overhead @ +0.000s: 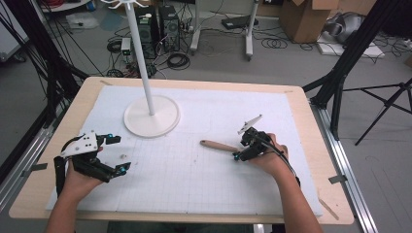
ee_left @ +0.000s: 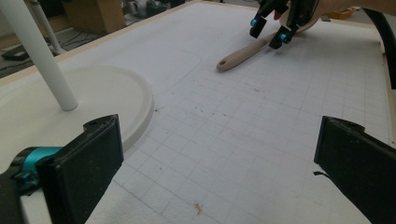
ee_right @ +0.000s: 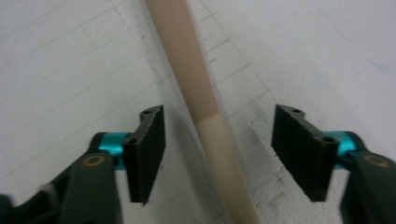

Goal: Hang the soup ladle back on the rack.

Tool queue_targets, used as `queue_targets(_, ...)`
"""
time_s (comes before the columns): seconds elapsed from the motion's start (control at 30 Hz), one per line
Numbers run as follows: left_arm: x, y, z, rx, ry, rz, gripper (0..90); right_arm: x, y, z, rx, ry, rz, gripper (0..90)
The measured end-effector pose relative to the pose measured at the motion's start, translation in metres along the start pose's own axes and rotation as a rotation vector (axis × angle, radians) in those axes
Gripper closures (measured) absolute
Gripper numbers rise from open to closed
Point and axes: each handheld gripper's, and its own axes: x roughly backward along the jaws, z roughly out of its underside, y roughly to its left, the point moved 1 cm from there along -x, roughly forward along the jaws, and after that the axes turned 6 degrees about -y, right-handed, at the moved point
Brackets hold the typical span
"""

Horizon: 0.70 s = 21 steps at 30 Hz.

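**Right gripper straddling the handle**

Wooden handle (ee_right: 198,93) lies on the surface (overhead: 194,179) right of centre in the high view, long axis running up the right gripper view between the jaws. Right gripper (ee_right: 217,149) wide, untouching (not closed). Left gripper (overhead: 114,153) wide, empty, lower left, well apart.

Right claw (ee_right: 218,154) seen from behind its two black jaws, jaws spread wide apart, a tan wooden handle (ee_right: 196,93) running between them without touching either, lying on a white gridded worktop (ee_right: 70,70) with faint scuff marks
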Motion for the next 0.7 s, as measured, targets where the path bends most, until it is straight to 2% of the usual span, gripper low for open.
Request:
queue_targets(0.33,-0.0013,-0.0003,0.0002,-0.001,0.001,0.004,1.6,0.0018,-0.005,0.0026,-0.028,0.009,-0.022,57.1)
queue_targets(0.57,-0.0016,-0.0007,0.0001,-0.003,0.005,0.002,1.6,0.0018,-0.0017,0.0019,0.011,0.018,-0.036,67.2)
queue_targets(0.7,-0.0015,-0.0007,0.0,-0.005,0.004,0.003,1.6,0.0014,0.0008,0.0005,0.028,0.029,-0.032,68.3)
